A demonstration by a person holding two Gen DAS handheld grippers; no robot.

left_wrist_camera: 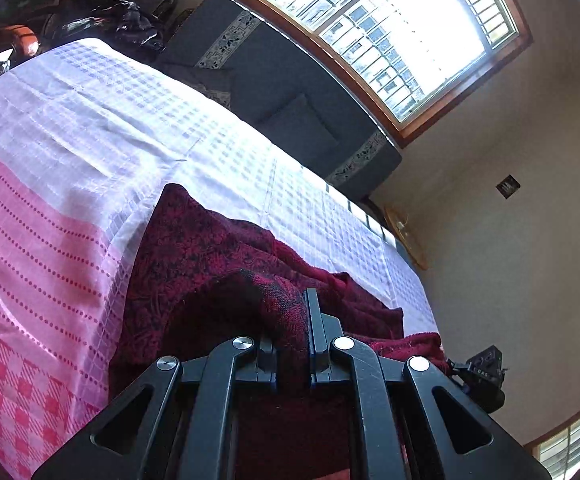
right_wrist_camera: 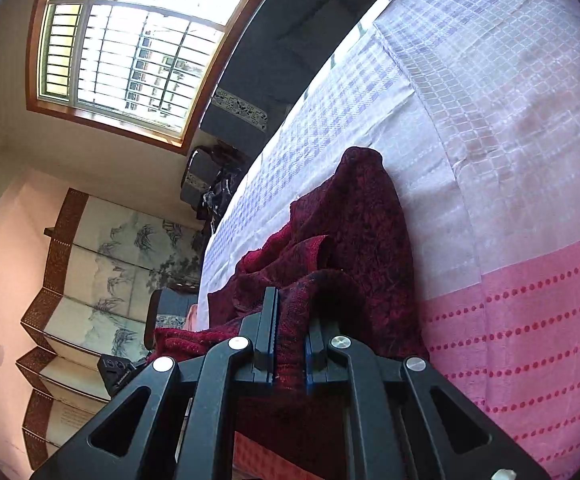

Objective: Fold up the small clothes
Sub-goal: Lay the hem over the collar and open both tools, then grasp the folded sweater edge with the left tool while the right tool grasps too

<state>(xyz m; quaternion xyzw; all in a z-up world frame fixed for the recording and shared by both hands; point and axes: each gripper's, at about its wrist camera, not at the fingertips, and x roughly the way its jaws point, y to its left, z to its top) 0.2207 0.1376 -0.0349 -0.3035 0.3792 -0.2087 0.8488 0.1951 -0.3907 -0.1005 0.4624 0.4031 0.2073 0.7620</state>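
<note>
Clearly each tool is clamped on cloth: the left gripper (left_wrist_camera: 290, 344) and the right gripper (right_wrist_camera: 292, 344) both pinch a raised fold of the dark red garment (left_wrist_camera: 194, 248), which lies rumpled on the pink-and-white bedspread (left_wrist_camera: 50, 184). The fold seems midway, so the person should carry both edges across level and together, keep the cloth taut between them, and lay it flat before letting go

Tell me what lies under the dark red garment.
Under the dark red garment lies a pink and white checked cloth. Both tongs, left and right, pinch it. What the cloth covers is hidden.
</note>
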